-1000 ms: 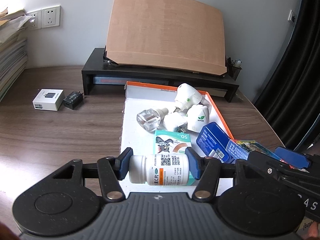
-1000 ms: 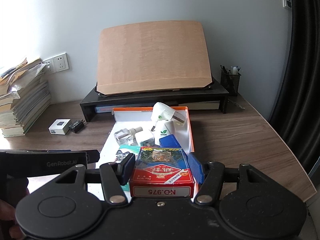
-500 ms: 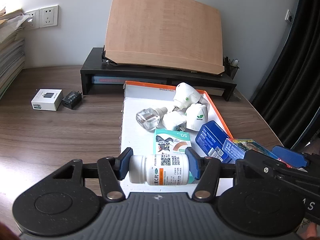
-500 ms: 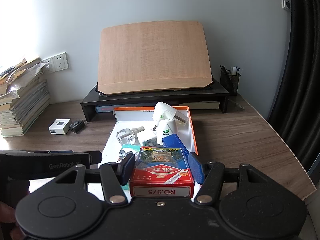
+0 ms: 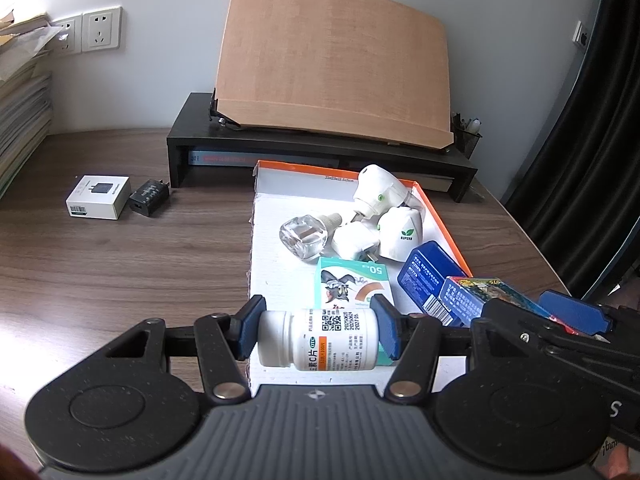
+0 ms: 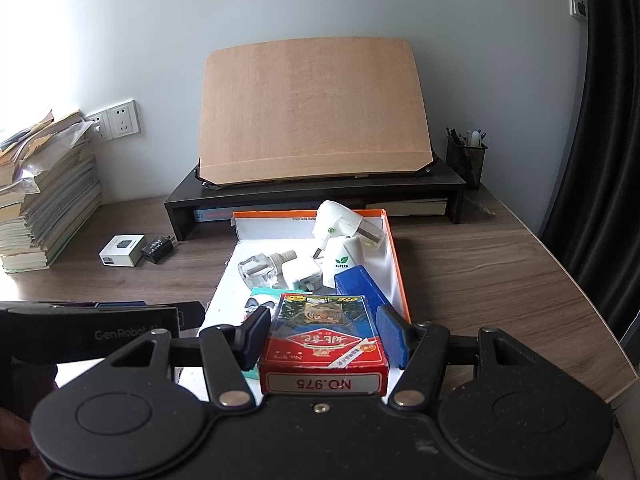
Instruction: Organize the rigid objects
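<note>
My left gripper (image 5: 318, 330) is shut on a white pill bottle (image 5: 318, 339), held sideways over the near end of the orange-rimmed white box (image 5: 280, 216). My right gripper (image 6: 324, 336) is shut on a red playing card pack (image 6: 324, 344) marked NO.975, held above the box's (image 6: 394, 248) near right part. In the box lie a clear glass bottle (image 5: 304, 236), white plug-in devices (image 5: 380, 196), a blue tin (image 5: 430, 272) and a teal card packet (image 5: 352, 284). The right gripper with the card pack (image 5: 480, 294) shows at the right of the left wrist view.
A black monitor stand (image 6: 320, 196) with a tilted wooden board (image 6: 312, 108) stands behind the box. A small white box (image 5: 98, 196) and a black charger (image 5: 150, 196) lie on the desk at left. A book stack (image 6: 44, 200) is far left, a pen holder (image 6: 466, 158) at back right.
Both grippers have pulled back and risen slightly with their loads; the box and its contents have not moved.
</note>
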Motion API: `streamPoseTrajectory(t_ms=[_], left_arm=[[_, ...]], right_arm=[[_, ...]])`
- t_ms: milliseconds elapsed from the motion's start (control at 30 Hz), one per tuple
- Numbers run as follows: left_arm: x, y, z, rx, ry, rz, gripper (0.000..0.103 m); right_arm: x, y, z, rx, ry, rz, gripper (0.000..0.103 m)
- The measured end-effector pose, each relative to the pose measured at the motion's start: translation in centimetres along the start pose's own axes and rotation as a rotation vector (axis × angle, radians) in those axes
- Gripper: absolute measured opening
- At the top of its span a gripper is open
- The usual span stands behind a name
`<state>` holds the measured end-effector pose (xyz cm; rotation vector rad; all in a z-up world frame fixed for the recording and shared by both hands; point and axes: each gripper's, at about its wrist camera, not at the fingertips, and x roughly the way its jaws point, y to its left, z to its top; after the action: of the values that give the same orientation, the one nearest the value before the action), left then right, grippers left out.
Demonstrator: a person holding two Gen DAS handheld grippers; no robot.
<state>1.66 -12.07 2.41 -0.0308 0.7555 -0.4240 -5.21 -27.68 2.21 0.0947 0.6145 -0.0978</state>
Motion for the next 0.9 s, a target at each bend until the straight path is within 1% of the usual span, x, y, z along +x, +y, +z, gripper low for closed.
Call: streamPoseTrajectory(t_ms=[900], left_arm=[[1.2,0.4,0.4,0.000,0.024,-0.006,0.058]], right_arm=[[1.8,0.2,0.2,0.003,0.025,0.005,0.071]])
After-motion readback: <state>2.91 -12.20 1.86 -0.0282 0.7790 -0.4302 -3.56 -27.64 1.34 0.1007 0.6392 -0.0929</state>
